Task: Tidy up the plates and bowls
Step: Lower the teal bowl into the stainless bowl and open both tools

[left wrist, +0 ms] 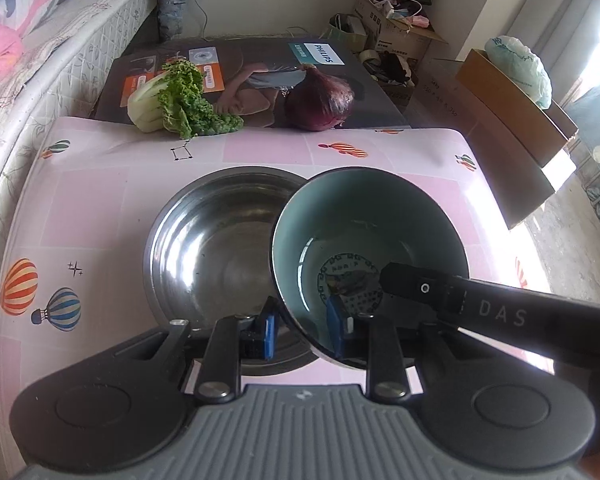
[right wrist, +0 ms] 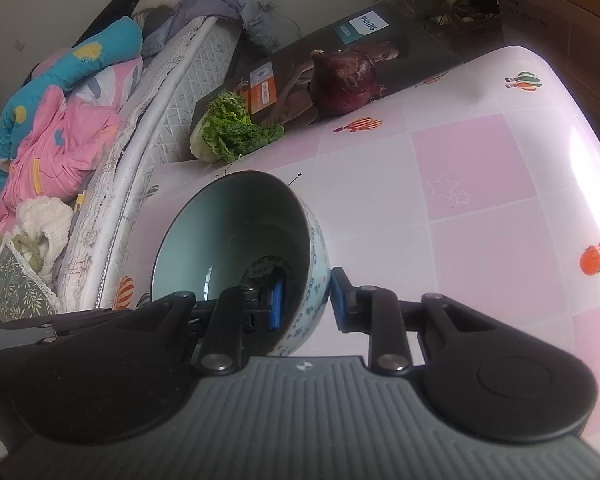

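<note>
Both grippers, left (left wrist: pixel 306 330) and right (right wrist: pixel 306 300), clamp opposite rim walls of the ceramic bowl (left wrist: pixel 364 232), held tilted just right of and partly over the steel bowl (left wrist: pixel 216 240).

Daylight from right — glare on tablecloth (right wrist: pixel 560 168); fisheye-bent edges, slight blur.

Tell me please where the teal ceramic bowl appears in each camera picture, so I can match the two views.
Left wrist view: the teal bowl is right of centre, tilted, overlapping the steel bowl, its rim between the left gripper fingers.
Right wrist view: the teal bowl is centre-left, its wall between the right gripper fingers.
Shared landmark: the red onion at the table's far edge.
</note>
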Motion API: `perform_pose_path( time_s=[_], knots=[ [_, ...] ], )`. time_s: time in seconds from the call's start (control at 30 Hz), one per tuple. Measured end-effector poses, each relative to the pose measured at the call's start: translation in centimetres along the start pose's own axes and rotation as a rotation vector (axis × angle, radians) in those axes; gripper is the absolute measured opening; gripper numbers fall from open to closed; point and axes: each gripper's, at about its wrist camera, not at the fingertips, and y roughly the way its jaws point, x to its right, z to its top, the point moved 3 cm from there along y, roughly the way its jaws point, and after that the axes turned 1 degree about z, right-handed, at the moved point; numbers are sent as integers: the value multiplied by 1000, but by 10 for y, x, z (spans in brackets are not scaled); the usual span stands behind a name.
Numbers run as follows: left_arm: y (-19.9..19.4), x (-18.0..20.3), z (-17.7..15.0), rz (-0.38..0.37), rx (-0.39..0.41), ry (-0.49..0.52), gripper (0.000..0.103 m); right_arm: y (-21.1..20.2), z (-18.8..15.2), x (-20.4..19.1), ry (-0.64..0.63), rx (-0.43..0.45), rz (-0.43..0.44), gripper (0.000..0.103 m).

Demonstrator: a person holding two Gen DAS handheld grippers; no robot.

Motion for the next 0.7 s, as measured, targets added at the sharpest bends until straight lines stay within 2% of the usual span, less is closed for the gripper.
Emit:
perform_pose_path(
  time_s=[0.2, 0.43, 0.6, 0.7],
  knots=[
    [14, -39, 10, 43, -10, -53, 26, 42, 10, -27, -40, -47, 18, 24],
    [42, -64, 10, 70, -48, -71, 26, 85, 12, -40, -84, -84, -21, 25],
    [42, -67, 7, 47, -46, -62, 26, 91, 12, -36, -81, -88, -27, 27],
    [36, -67, 9, 42, -19, -56, 26, 89, 12, -37, -70, -90, -18, 35]
  ],
)
